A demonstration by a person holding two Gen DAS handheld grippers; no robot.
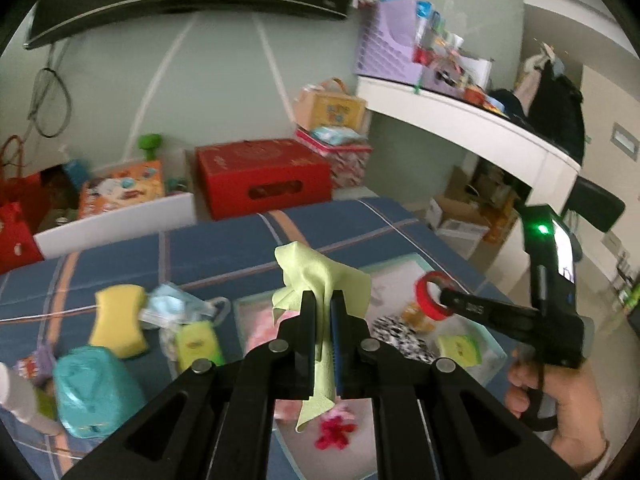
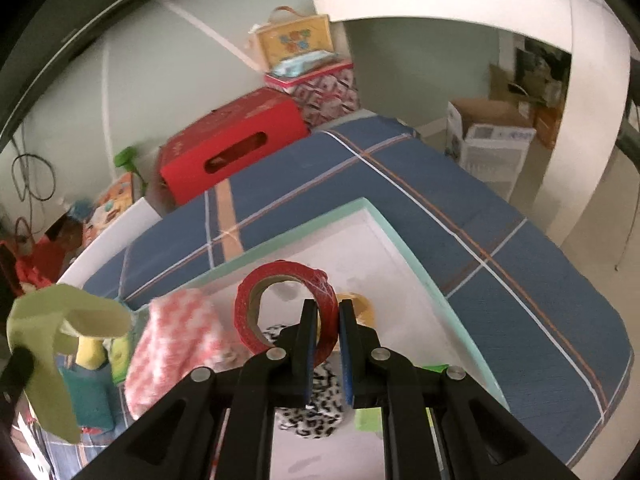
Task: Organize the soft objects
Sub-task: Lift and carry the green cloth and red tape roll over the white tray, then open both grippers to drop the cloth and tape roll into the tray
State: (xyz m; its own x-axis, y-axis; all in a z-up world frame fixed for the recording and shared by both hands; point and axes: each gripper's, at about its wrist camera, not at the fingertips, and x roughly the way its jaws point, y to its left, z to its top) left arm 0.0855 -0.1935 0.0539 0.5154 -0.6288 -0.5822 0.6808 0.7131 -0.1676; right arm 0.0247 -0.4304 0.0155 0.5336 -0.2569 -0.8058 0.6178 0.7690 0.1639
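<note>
My left gripper (image 1: 322,300) is shut on a pale green cloth (image 1: 316,276) that hangs above the white tray with a mint rim (image 1: 494,350); the same cloth (image 2: 48,332) shows at the far left of the right wrist view. My right gripper (image 2: 328,308) is shut on a red tape roll (image 2: 280,300), held over the tray (image 2: 384,216). From the left wrist view the tape roll (image 1: 430,296) and right gripper (image 1: 444,300) hover at the tray's right side. In the tray lie a pink checked cloth (image 2: 172,344), a black-and-white spotted cloth (image 2: 316,416) and a yellow-green sponge (image 1: 458,346).
On the blue plaid bedcover (image 1: 224,248) left of the tray lie a yellow sponge (image 1: 118,320), a face mask (image 1: 172,306), a yellow-green packet (image 1: 198,344) and a teal pouch (image 1: 94,388). A red box (image 1: 262,176) and more boxes stand behind. A hand (image 1: 560,404) holds the right gripper.
</note>
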